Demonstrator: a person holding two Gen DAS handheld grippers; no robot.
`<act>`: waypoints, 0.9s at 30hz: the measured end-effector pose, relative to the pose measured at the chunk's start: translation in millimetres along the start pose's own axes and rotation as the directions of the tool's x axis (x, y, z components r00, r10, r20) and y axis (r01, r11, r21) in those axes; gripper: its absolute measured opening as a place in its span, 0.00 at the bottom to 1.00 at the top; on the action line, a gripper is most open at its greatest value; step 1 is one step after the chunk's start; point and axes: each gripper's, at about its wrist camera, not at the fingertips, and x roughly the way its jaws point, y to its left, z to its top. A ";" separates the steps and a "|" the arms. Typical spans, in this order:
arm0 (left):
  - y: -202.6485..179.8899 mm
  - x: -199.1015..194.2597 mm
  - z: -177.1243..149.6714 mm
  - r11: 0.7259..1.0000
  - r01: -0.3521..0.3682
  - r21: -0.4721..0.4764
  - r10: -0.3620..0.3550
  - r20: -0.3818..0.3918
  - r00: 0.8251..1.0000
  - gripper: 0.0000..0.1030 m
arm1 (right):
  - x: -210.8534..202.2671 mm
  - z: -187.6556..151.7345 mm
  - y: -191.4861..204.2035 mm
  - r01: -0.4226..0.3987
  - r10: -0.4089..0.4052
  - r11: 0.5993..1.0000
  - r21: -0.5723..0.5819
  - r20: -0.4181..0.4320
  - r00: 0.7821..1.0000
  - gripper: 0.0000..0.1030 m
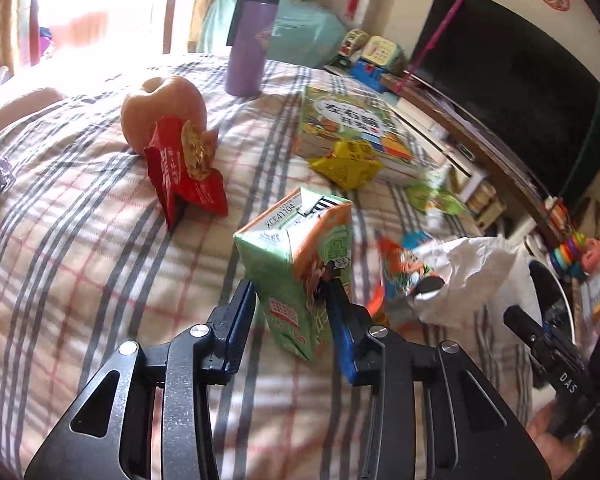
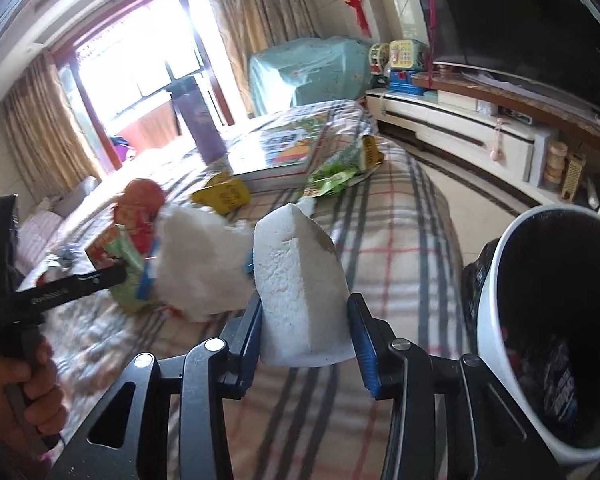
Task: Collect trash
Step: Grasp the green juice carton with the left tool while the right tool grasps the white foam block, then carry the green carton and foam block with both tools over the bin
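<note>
A round pale-red apple sits at upper left of the left wrist view on the plaid bedspread. A tall lilac insulated bottle stands at top centre, a colourful children's book lies right of it, and a black television screen fills the upper right.

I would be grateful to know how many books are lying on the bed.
1. The picture book lies on the plaid bedspread near the far edge, behind the yellow wrapper. Others may be hidden.

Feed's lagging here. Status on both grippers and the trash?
Left gripper shut on green drink carton. Right gripper shut on white foam block. White bin alongside, nothing blocking.
</note>
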 end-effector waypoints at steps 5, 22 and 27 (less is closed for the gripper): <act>0.1 -19.4 -18.4 0.999 0.038 0.000 -0.038 -0.005 0.999 0.34 | -22.8 -10.4 6.6 -0.037 0.037 0.999 0.004 0.008 0.999 0.40; -55.7 -49.2 -63.2 0.977 0.191 0.097 -0.186 -0.065 0.981 0.31 | -54.7 -36.5 -6.1 -0.035 0.035 0.998 0.058 0.000 0.999 0.40; -78.3 -41.8 -69.8 0.968 0.202 0.146 -0.191 -0.088 0.978 0.30 | -62.1 -41.8 -13.5 -0.023 0.023 0.997 0.076 0.004 1.000 0.40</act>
